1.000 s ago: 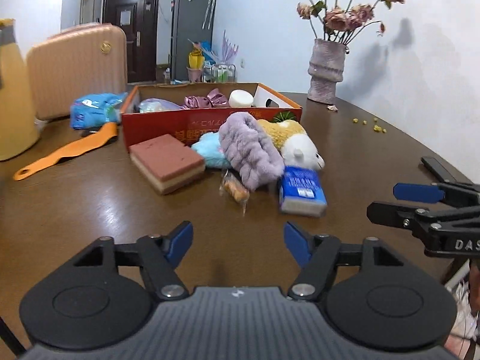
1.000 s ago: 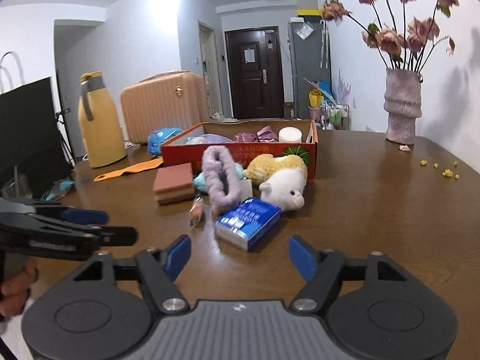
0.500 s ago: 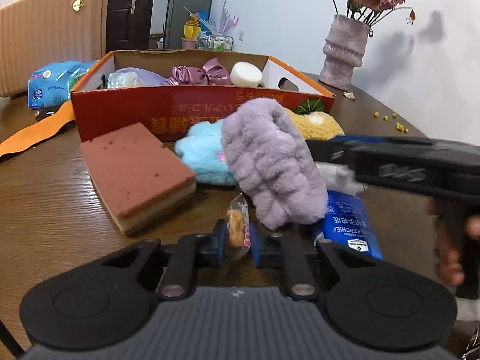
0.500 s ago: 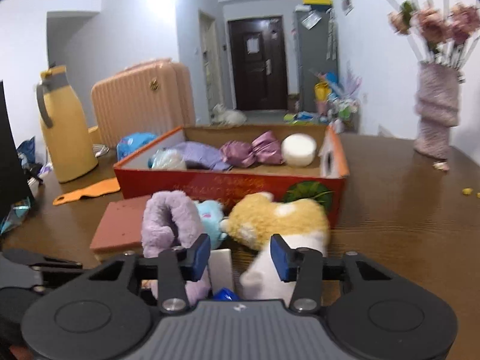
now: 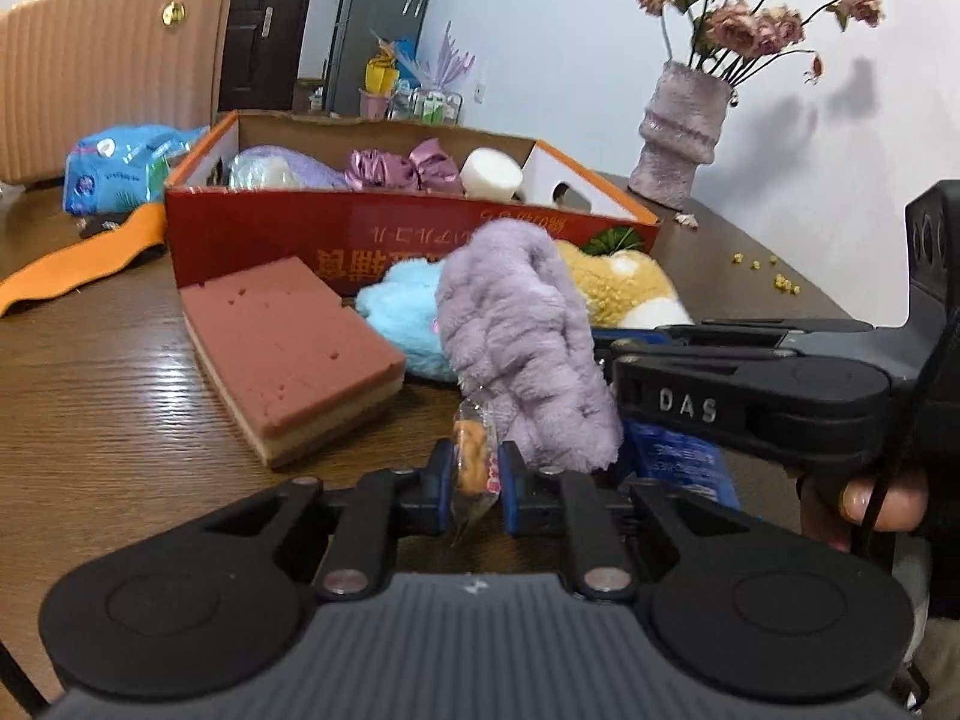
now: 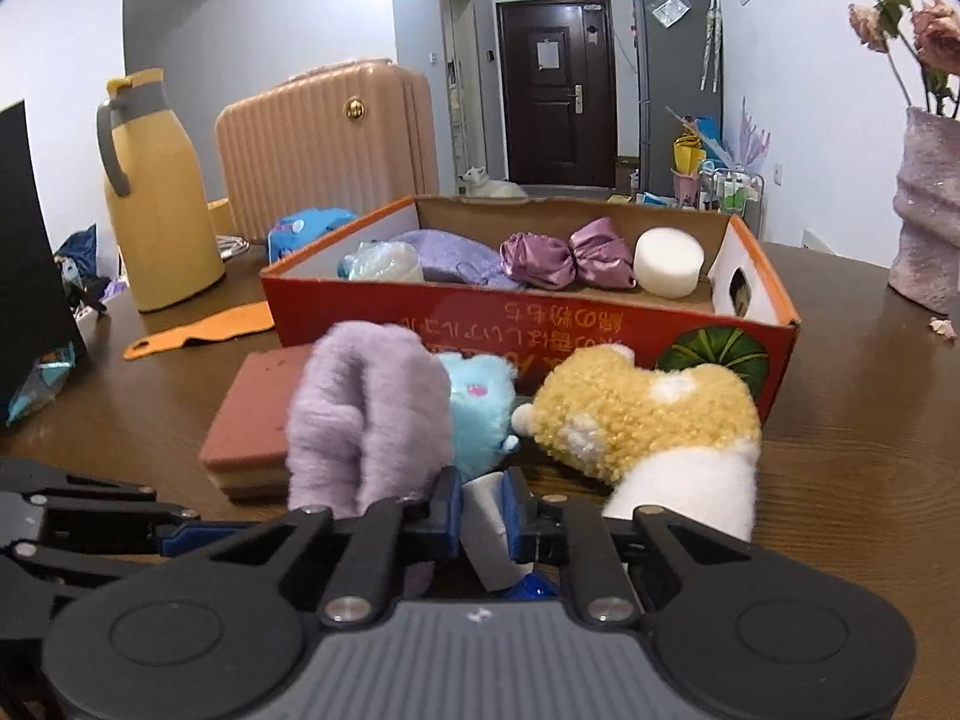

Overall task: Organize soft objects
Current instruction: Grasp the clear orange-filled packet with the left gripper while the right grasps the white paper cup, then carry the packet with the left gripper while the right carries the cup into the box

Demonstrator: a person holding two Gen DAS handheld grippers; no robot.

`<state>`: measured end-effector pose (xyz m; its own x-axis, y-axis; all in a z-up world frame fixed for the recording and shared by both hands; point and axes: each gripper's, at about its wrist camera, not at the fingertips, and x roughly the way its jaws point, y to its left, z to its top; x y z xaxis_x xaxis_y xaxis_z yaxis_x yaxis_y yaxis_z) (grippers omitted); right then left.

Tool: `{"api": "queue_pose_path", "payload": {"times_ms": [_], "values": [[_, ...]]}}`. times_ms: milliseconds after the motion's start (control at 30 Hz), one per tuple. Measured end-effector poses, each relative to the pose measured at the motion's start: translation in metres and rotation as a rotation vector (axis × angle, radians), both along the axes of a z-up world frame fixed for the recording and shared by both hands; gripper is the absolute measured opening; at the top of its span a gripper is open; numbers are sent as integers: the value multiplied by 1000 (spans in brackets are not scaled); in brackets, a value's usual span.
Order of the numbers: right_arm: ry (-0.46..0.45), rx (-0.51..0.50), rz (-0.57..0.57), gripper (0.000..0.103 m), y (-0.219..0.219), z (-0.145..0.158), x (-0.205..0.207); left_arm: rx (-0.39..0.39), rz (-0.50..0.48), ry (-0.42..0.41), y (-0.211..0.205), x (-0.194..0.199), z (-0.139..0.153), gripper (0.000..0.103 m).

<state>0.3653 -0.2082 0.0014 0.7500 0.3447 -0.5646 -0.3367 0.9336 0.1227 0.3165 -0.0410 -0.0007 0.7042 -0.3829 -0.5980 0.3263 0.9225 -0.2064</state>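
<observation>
On the wooden table (image 5: pixel 90 396), the left hand-held gripper (image 5: pixel 474 477) pinches a snack packet (image 5: pixel 471 462); only the right view shows the right hand-held gripper (image 6: pixel 485 510) pinching a white pack (image 6: pixel 489 531).

You have three plush items on the counter: one purple (image 6: pixel 366 414), one blue (image 6: pixel 480 402), one yellow-and-white (image 6: pixel 654 426). One sponge block (image 5: pixel 288 330), one snack packet (image 5: pixel 471 462), one red box (image 6: pixel 600 324), two grippers (image 5: pixel 474 483) (image 6: pixel 485 513)

bright, even indoor light | glare streaks on surface (image 5: pixel 120 360) | soft flower shadows on wall (image 5: pixel 840 102) | fisheye bending, dark corners | slight blur throughout
</observation>
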Motion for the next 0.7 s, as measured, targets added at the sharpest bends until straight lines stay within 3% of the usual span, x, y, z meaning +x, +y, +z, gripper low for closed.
{"api": "queue_pose_path", "payload": {"times_ms": [333,700], "values": [[-100,38,-35,14,-23,50,-83,0,17,-55,18,-81,33,16],[-62,91,14,15,-28,38,-186,9,74,-73,35,-149,43,16]]}}
